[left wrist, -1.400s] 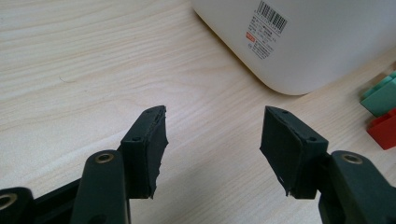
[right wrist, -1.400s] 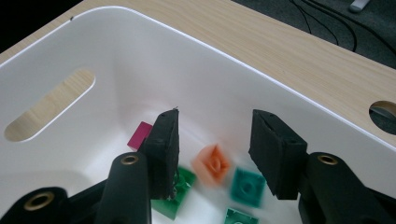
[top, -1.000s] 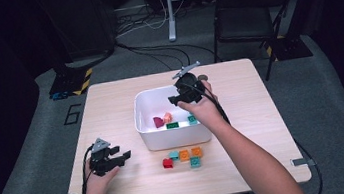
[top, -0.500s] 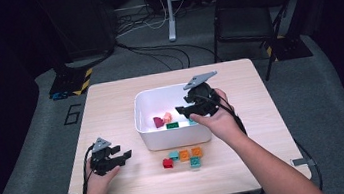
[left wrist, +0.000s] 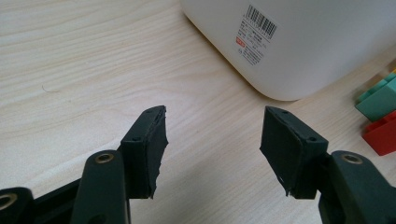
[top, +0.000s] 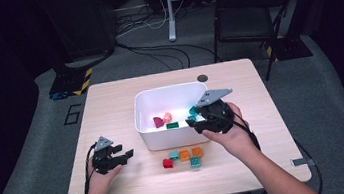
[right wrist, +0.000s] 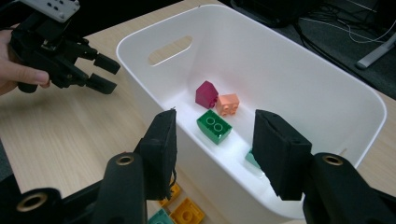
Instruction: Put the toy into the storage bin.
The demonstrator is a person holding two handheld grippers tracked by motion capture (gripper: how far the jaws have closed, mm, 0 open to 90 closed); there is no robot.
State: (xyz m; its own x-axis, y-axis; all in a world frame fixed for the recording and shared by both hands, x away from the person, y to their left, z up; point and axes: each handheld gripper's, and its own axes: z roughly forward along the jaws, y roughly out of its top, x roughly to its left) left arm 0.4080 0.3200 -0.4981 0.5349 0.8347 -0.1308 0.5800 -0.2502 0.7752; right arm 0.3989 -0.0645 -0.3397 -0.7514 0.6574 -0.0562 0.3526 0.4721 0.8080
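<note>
On the left of the table, the left gripper point(top: 117, 157) rests where it was a second ago, jaws spread and empty. Right of it, the white bin point(top: 146, 103) holds magenta, peach and green bricks point(right wrist: 214, 125). Loose bricks point(top: 184, 156) lie before the bin's near wall. The right gripper point(top: 198, 121) has drawn back from inside the bin to its near right rim, jaws parted, gripping nothing.

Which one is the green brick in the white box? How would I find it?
Start at the white box in the middle of the wooden table. Look down at its floor, where a few bricks lie close together. The green brick is the flat one with two round studs on top, lying nearest you, just in front of the dark pink roof-shaped piece and the small peach brick.
</note>
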